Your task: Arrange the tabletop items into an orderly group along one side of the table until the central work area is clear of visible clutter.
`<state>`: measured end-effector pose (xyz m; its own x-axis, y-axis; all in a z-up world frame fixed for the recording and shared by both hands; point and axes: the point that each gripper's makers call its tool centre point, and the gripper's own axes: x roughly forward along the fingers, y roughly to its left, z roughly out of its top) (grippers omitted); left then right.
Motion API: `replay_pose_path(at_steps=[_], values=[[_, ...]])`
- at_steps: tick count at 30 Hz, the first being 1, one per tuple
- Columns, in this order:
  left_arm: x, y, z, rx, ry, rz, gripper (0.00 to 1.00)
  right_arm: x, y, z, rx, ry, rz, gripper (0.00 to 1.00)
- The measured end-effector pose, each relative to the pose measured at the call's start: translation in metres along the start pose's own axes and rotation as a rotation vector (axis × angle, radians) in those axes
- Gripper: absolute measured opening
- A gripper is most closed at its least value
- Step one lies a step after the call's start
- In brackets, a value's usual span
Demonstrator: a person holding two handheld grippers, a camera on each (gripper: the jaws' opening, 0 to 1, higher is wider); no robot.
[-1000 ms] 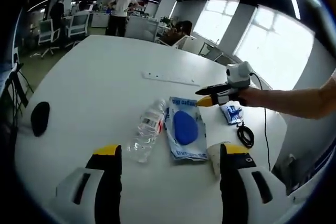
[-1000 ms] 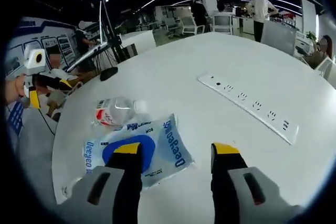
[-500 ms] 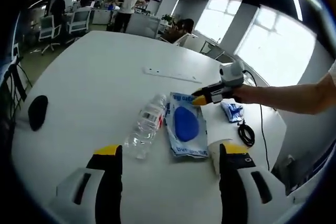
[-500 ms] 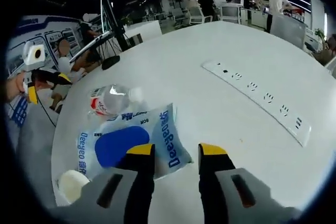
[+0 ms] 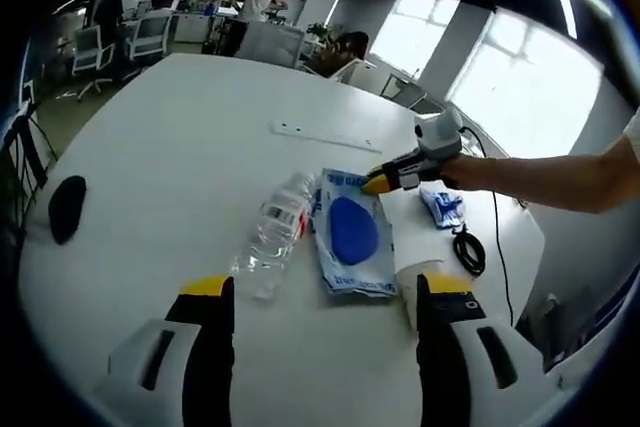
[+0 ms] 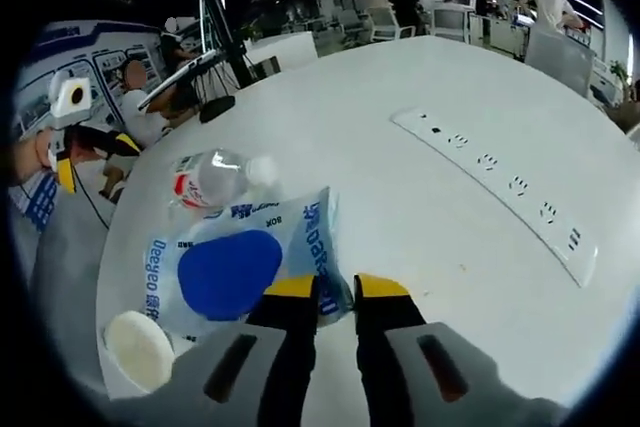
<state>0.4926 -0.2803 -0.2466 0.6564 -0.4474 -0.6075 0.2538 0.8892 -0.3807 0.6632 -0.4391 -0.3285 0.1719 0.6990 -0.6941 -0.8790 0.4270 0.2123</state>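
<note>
Nearly pinched together, my right gripper has its yellow-tipped jaws on the corner edge of the blue-and-white packet; whether they truly bite it I cannot tell. My left gripper hangs released, jaws wide apart above the near part of the table.

That table is broad, white and rounded. On it the packet lies flat with a clear water bottle on its side just beside it, the two touching or close to it. A white cup sits near the packet's corner by the table's edge, showing as a white disc in the right gripper view. Further along that edge lie a small blue-and-white pouch and a coiled black cable. A long white power strip lies well apart from the packet, and a dark oval object lies alone by the far rim.

Most of the tabletop between the power strip and the dark object is bare white. Beyond the edges is an open office with chairs, desks, bright windows and people standing in the distance.
</note>
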Motion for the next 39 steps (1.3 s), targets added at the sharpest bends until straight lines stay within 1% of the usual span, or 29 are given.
replay_pose_path(at_steps=[5, 15, 28, 39], values=[[0.001, 0.000, -0.002, -0.001, 0.004, 0.001, 0.76, 0.001, 0.003, -0.001, -0.029, 0.005, 0.014, 0.07], [0.001, -0.001, -0.004, -0.007, 0.004, -0.003, 0.75, -0.001, 0.003, -0.001, -0.040, -0.001, 0.027, 0.01], [0.001, -0.003, -0.008, -0.009, 0.011, -0.007, 0.75, -0.007, 0.005, -0.004, -0.087, 0.003, 0.032, 0.00], [0.003, -0.007, -0.004, -0.001, 0.009, -0.019, 0.75, -0.018, 0.002, -0.004, -0.080, 0.001, 0.019, 0.00]])
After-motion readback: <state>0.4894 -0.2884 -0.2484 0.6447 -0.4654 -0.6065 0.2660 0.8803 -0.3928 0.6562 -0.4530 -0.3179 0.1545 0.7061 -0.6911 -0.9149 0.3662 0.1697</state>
